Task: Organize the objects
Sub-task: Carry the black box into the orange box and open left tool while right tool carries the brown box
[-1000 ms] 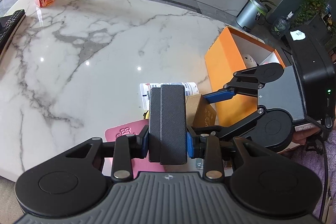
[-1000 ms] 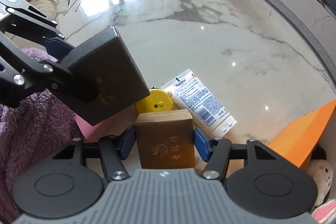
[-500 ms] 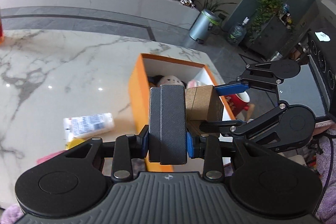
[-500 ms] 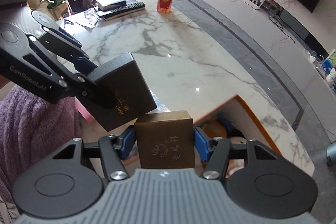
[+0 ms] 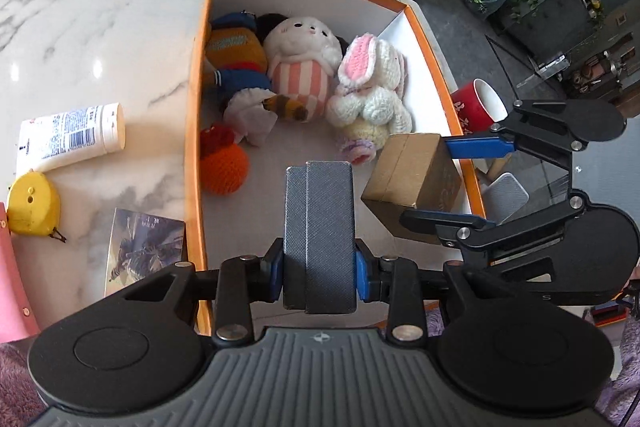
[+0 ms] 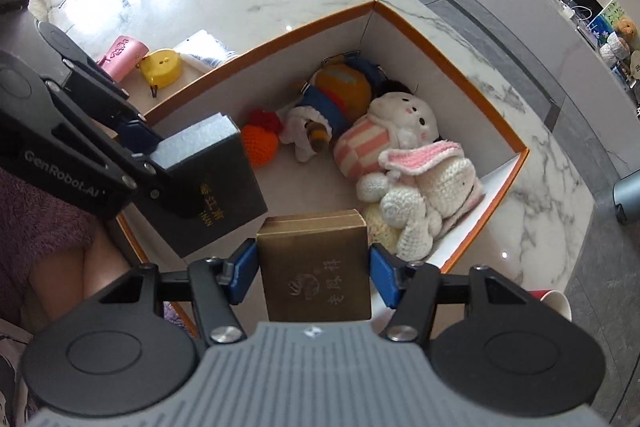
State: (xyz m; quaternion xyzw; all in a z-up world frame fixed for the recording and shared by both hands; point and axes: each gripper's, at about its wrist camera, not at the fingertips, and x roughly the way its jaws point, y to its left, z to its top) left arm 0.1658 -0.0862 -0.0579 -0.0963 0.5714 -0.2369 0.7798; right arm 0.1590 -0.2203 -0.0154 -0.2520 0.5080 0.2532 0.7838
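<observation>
Carried off the marble counter (image 5: 100,7), now poised over the orange-rimmed cardboard storage box (image 5: 192,115): dark textured case (image 5: 319,227) clamped in left jaws, bronze carton (image 6: 314,267) in right; release seemingly next.

Black linkage arms, silver screws, blue pads on left hand-held gripper (image 5: 319,273) and right hand-held gripper (image 6: 313,275); ribbed grey housings, white "GenRobot.AI" lettering; fuzzy purple sleeve (image 6: 38,223), probably fleece.
</observation>
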